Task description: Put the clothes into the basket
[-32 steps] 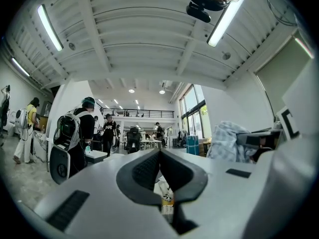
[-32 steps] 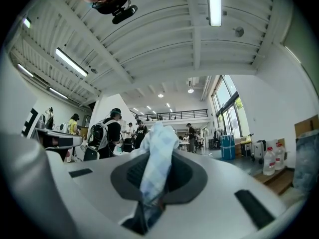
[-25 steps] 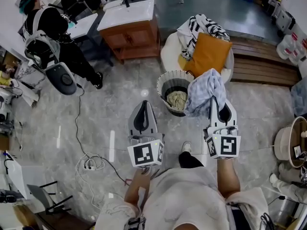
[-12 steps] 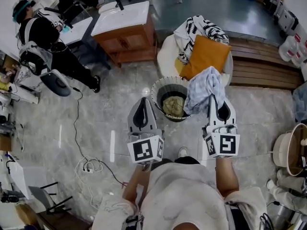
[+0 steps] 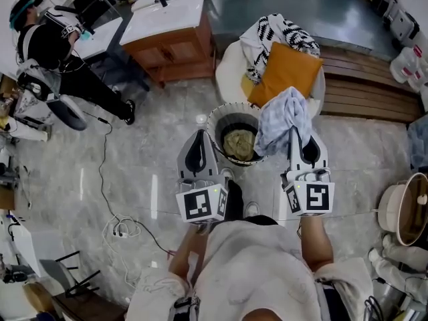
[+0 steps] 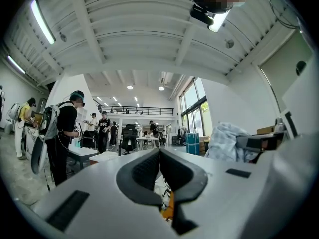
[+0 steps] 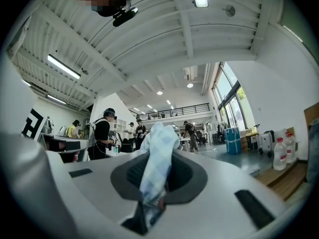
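the left gripper (image 5: pixel 198 136) has its jaws pressed together, nothing between them. the right gripper (image 5: pixel 299 134) is clamped on a pale blue checked cloth (image 5: pixel 282 119) that bunches up past its tips. just ahead, between the two grippers and nearer the left one, stands the ribbed basket (image 5: pixel 215 122) with a beige garment (image 5: pixel 239 142) inside; the held cloth overlaps its right rim. beyond the right gripper, an orange cushion (image 5: pixel 286 72) and a black-and-white patterned cloth (image 5: pixel 277 32) lie on a round white seat (image 5: pixel 227 69).

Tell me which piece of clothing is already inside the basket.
The crumpled beige one, at the bottom of the basket. The pale blue one hangs from the right claw, and the black-and-white one lies on the round seat.
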